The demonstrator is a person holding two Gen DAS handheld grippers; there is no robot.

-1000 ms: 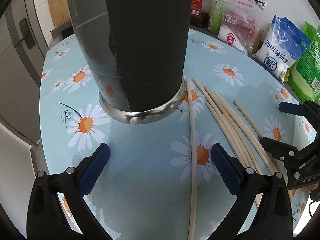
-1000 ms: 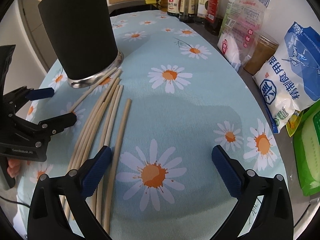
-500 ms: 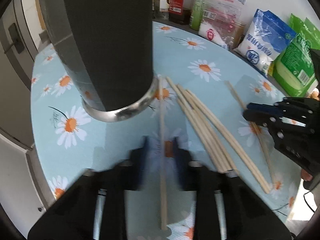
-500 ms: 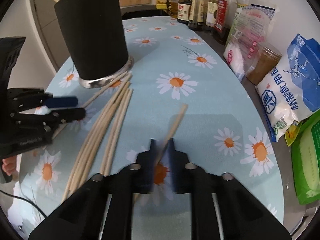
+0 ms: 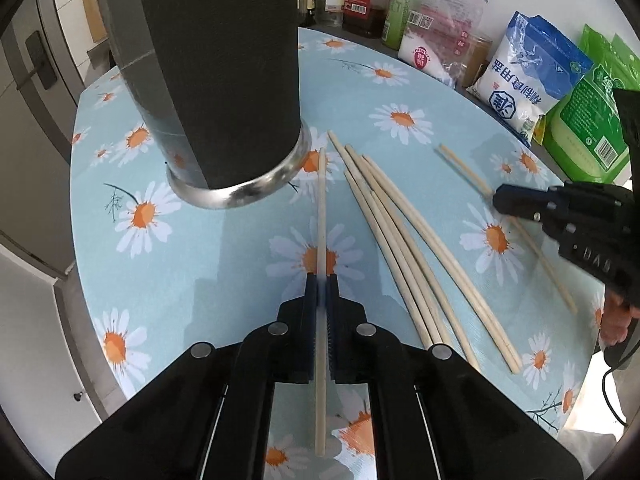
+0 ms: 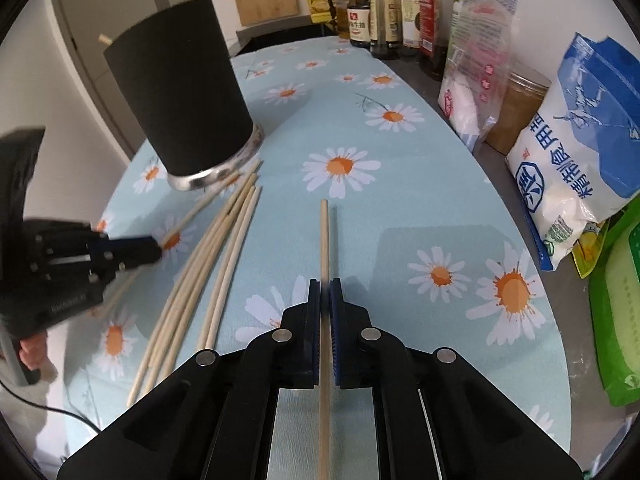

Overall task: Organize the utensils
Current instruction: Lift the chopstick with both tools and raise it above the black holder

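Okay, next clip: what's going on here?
A person is sorting pale wooden chopsticks on a daisy-print tablecloth. The left gripper is shut on one chopstick, whose tip lies near the tall black holder with a metal base. The right gripper is shut on another chopstick. A loose bundle of chopsticks lies on the cloth between them. Two stick tips show above the holder's rim.

1. The left gripper (image 5: 321, 286) points forward and down, its blue pads (image 5: 310, 292) pinched nearly together on a chopstick (image 5: 321, 208) that runs straight between them.
2. The right gripper (image 6: 325, 292) is in the same pose, its pads (image 6: 335, 300) pressed onto a second chopstick (image 6: 324, 240).
3. Each gripper shows at the edge of the other's view, with a bit of the holding hand (image 5: 616, 320) beneath it.
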